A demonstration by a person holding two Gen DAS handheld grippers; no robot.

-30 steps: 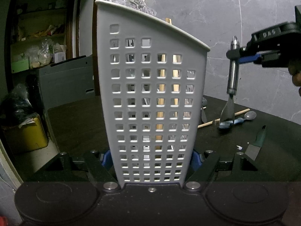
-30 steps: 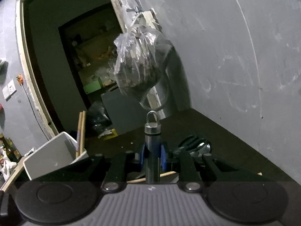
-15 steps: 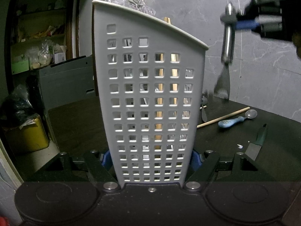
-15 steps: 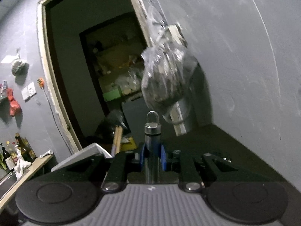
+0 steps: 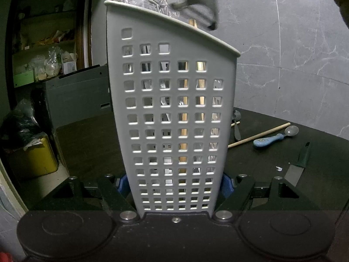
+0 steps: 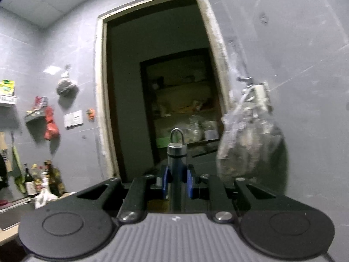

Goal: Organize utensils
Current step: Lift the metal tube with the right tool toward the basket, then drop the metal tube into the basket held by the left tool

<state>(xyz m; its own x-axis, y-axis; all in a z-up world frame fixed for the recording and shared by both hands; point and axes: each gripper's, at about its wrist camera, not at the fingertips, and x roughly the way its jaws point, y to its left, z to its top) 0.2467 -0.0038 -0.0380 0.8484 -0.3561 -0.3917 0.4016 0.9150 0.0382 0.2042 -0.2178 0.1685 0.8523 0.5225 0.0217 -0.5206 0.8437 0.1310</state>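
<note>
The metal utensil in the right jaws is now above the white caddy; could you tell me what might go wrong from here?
The utensil's blade is a blur over the caddy rim, so it may strike the rim rather than drop inside. The chopsticks already standing there could deflect it. The left gripper clamps only the caddy's base, so a knock up high might tilt it.
</note>
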